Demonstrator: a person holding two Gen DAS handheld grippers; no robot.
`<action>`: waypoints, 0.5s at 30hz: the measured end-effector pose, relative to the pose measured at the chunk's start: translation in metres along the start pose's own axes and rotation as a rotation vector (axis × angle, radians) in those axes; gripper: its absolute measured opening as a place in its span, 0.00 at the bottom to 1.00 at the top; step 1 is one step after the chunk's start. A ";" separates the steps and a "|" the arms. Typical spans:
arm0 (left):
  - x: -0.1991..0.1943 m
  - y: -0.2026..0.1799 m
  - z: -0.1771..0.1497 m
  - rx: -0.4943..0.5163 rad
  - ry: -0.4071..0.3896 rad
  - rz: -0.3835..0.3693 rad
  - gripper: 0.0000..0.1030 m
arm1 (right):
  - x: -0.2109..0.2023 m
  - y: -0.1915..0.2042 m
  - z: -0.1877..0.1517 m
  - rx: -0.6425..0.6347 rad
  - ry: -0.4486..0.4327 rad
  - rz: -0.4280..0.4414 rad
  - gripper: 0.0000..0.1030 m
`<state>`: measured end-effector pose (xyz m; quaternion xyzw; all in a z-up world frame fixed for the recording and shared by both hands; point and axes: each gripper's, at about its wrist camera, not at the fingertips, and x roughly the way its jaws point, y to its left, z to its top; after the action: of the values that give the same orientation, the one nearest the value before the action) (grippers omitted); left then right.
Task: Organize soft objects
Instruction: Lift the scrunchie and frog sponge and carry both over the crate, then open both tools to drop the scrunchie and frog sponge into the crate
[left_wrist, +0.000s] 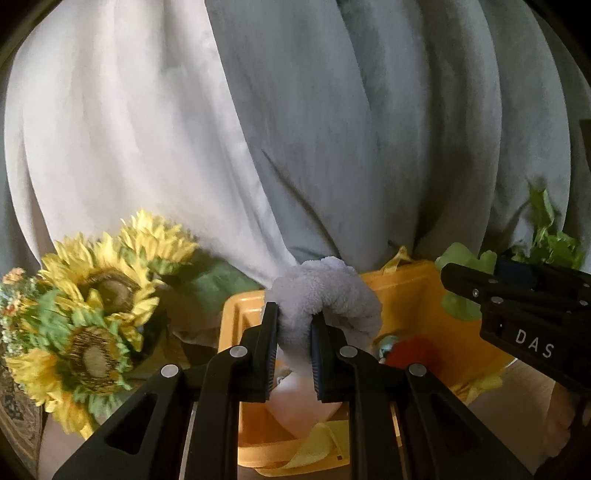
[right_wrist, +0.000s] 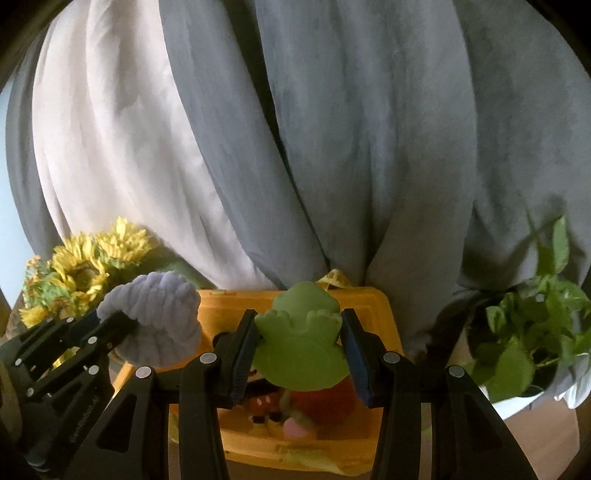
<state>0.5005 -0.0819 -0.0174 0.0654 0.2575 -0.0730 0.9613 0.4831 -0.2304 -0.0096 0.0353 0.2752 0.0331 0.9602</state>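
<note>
My left gripper (left_wrist: 294, 328) is shut on a fluffy lavender plush (left_wrist: 325, 295), which hangs over the yellow bin (left_wrist: 236, 317). The same lavender plush (right_wrist: 155, 314) and the left gripper (right_wrist: 110, 321) show at the left of the right wrist view. My right gripper (right_wrist: 299, 343) is shut on a green frog toy (right_wrist: 299, 350) above the yellow bin (right_wrist: 221, 310). Inside the bin lie a red plush (left_wrist: 413, 350), a pale pink soft object (left_wrist: 299, 406), a yellow cloth (left_wrist: 314, 446) and a small red-and-black toy (right_wrist: 264, 404). The right gripper (left_wrist: 517, 299) enters the left wrist view from the right.
Sunflowers (left_wrist: 99, 306) stand left of the bin. A leafy green potted plant (right_wrist: 528, 332) stands to its right. Grey and white curtains (left_wrist: 295, 129) hang close behind the bin. Wooden floor (right_wrist: 535, 432) shows at the lower right.
</note>
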 end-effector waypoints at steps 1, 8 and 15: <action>0.004 -0.001 -0.002 0.002 0.010 -0.001 0.17 | 0.005 -0.001 0.000 0.002 0.013 0.002 0.45; 0.033 -0.001 -0.012 0.014 0.080 -0.020 0.17 | 0.036 -0.005 -0.007 0.008 0.093 0.008 0.45; 0.051 -0.009 -0.023 0.043 0.149 -0.051 0.19 | 0.059 -0.009 -0.019 0.015 0.171 0.019 0.45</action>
<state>0.5314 -0.0926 -0.0631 0.0847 0.3280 -0.0980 0.9357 0.5231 -0.2337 -0.0572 0.0420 0.3559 0.0431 0.9326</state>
